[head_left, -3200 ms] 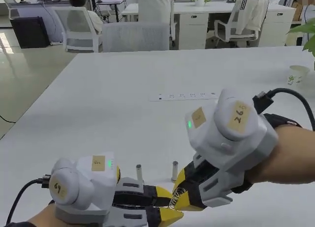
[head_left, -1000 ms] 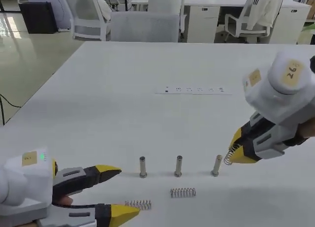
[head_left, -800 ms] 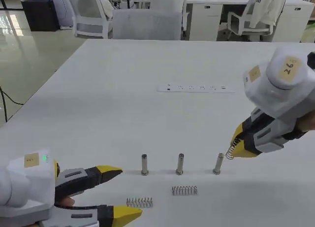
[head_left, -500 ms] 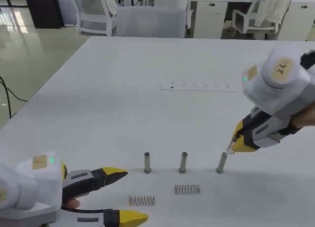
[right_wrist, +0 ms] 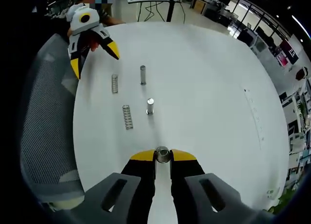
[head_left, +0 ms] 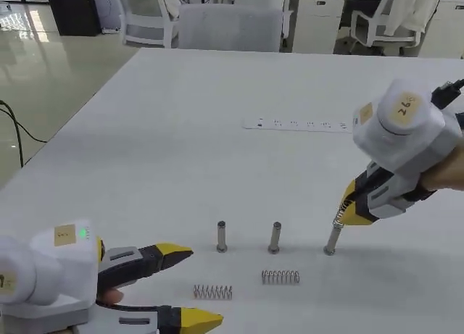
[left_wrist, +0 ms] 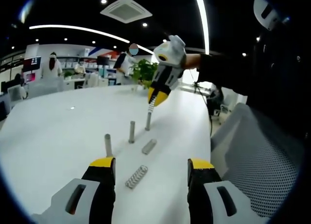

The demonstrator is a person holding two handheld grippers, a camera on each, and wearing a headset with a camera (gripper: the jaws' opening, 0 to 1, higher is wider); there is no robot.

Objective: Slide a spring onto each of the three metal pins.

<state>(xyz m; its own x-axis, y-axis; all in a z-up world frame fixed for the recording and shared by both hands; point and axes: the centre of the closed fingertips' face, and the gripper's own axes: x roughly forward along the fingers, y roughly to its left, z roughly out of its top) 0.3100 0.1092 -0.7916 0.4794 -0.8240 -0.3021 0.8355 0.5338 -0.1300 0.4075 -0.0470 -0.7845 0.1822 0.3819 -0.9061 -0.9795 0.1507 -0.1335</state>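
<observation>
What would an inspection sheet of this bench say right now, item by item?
Surface: white table, flat.
Job's things: three metal pins upright in a row; two loose springs lying before them; third spring at the right-hand pin's top.
Clutter: power strip.
Grippers: left gripper open, beside a loose spring; right gripper shut on third spring.
Cables: cable from right gripper; floor cable.
Surroundings: office chairs, desks.

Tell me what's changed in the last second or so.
The right gripper carried its spring over the right pin; the spring's lower end is now at the pin's top. Unchanged: left gripper open; left spring and middle spring on the table; left pin and middle pin bare.
</observation>
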